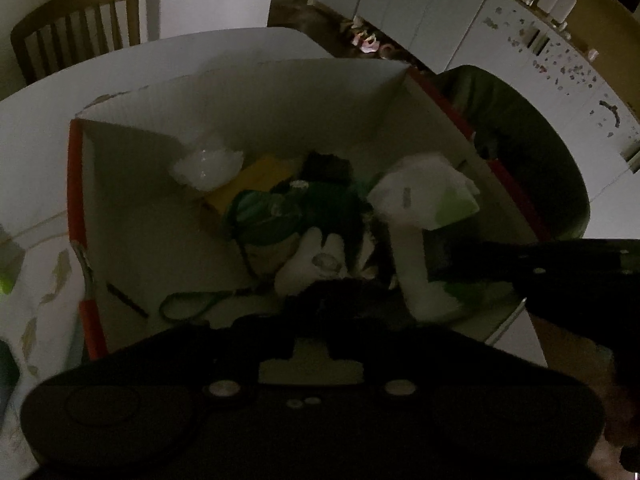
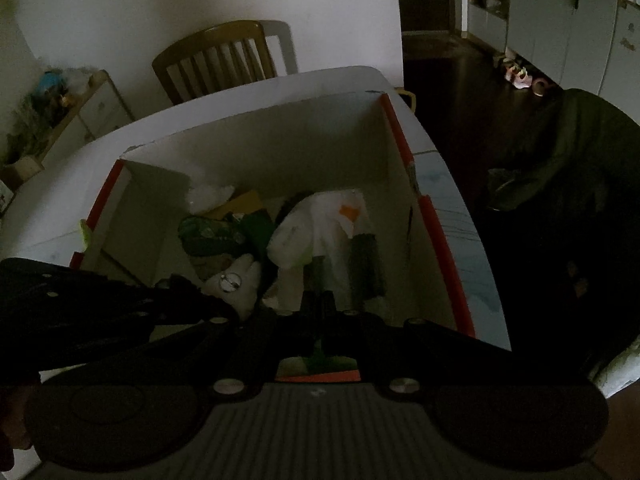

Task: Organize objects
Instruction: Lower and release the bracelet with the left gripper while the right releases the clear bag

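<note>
A white cardboard box with red edges (image 1: 76, 200) (image 2: 432, 220) stands open on the white table (image 1: 200, 52). It holds clear crinkled plastic (image 1: 208, 164), a yellow pack (image 1: 256, 176), a green packet (image 1: 260, 212) (image 2: 208, 236), a white plush toy (image 1: 316, 264) (image 2: 236, 284) and a white-and-green bag (image 1: 420, 188) (image 2: 312, 224). My right gripper (image 2: 318, 300) (image 1: 434, 258) reaches into the box, shut on the lower part of the bag. My left gripper (image 1: 344, 296) (image 2: 216, 308) dips in beside the plush toy. Its tips are lost in a dark patch, so I cannot see how they stand.
A wooden chair (image 1: 76, 28) (image 2: 216, 60) stands behind the table. A dark jacket (image 1: 520, 140) (image 2: 580, 160) hangs right of the box. White cabinets (image 1: 440, 12) line the far wall. A patterned cloth (image 1: 40, 300) lies left of the box.
</note>
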Demonstrator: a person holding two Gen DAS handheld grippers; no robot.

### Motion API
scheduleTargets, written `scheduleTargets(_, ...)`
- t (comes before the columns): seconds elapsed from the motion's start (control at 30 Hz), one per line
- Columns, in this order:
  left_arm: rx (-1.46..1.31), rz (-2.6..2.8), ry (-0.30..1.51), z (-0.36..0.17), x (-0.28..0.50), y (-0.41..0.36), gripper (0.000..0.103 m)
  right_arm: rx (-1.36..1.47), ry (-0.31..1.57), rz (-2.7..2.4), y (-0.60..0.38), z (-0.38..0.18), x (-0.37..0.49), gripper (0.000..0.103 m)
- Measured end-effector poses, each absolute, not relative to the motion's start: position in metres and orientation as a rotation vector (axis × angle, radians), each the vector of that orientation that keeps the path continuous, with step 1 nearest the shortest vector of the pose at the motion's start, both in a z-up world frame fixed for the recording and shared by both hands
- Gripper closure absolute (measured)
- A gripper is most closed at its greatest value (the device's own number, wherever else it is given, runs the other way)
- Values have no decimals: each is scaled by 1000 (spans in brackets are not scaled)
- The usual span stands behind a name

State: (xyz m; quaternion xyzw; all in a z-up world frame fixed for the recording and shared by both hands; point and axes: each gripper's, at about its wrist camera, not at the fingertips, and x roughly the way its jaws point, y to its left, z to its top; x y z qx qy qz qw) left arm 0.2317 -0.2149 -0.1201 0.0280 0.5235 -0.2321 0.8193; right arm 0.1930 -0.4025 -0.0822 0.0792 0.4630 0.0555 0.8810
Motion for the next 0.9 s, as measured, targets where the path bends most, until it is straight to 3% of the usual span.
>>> scheduleTargets(0.17, 57, -468, 1116, -121, 229, -214, 80, 183, 969, 134, -408, -79, 191, 100)
scheduleTargets(0.23, 56, -460, 1111, -119, 226, -213, 71, 177, 967, 141, -409, -77, 189, 100)
scheduleTargets(0.57, 48, -453, 1046, -99, 209, -208, 50, 163, 966, 168, -408, -64, 177, 98)
scheduleTargets(0.8, 10, -463, 980, -76, 193, -198, 38, 174, 944, 186, -406, -51, 168, 93)
scheduleTargets(0.9, 18, -473, 942, -64, 184, -195, 30, 178, 931, 201, -404, -44, 163, 84)
